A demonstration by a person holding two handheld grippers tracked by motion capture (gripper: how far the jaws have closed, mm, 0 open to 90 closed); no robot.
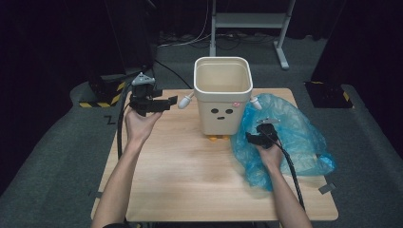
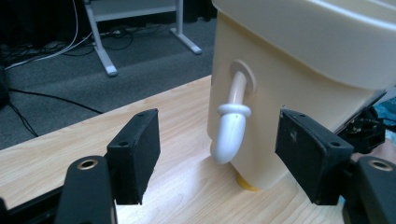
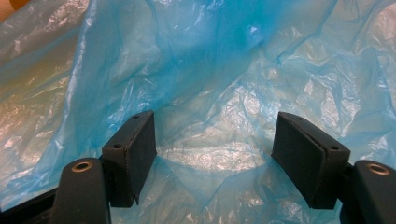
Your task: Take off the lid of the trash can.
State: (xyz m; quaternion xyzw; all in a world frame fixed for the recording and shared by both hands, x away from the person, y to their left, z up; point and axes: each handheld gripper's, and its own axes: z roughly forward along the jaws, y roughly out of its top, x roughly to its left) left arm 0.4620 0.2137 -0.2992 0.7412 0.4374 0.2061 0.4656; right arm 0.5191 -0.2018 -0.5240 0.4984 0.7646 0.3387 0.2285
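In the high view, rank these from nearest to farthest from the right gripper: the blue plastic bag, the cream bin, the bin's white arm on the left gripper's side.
From the right gripper:
1. Blue plastic bag, directly under it.
2. Cream bin, beside it toward the table's middle.
3. White arm, on the bin's far side.

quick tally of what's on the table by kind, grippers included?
Cream bin with a face: 1
Blue plastic bag: 1
Grippers: 2, left gripper open beside the bin's white arm, right gripper open over the bag
Total: 4
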